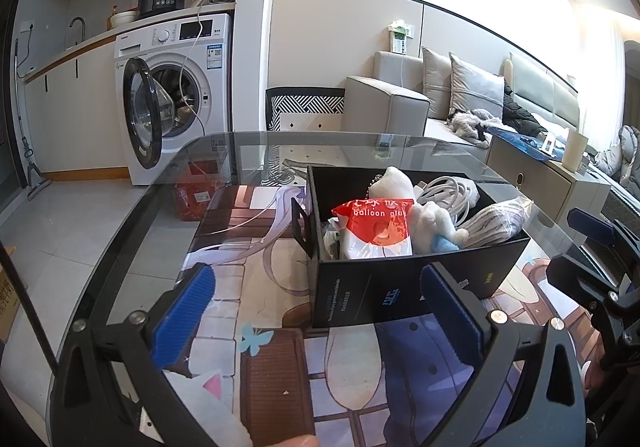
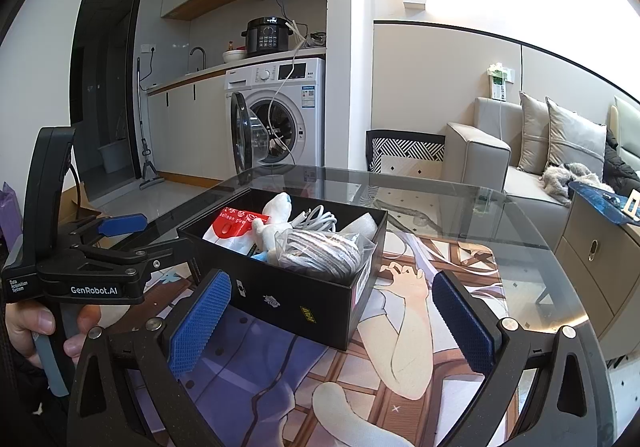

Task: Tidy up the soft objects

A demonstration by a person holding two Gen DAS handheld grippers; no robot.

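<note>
A black box (image 1: 400, 279) (image 2: 288, 299) stands on a printed mat on the glass table. Inside it lie a red-and-white "balloon glue" packet (image 1: 376, 227) (image 2: 232, 225), a white plush toy (image 1: 432, 223) (image 2: 276, 215), a coiled white cable (image 1: 444, 191) (image 2: 316, 221) and a grey striped fabric in a clear bag (image 1: 496, 223) (image 2: 320, 255). My left gripper (image 1: 320, 311) (image 2: 160, 235) is open in front of the box's near wall, holding nothing. My right gripper (image 2: 332, 323) (image 1: 580, 251) is open too, empty, near the box's right corner.
The printed mat (image 2: 420, 327) covers most of the round glass table (image 1: 168, 175). A hand (image 2: 40, 327) holds the left gripper's handle. Beyond the table are a washing machine (image 1: 176, 87) with its door open, a sofa (image 1: 400, 103) and a low cabinet (image 2: 592, 255).
</note>
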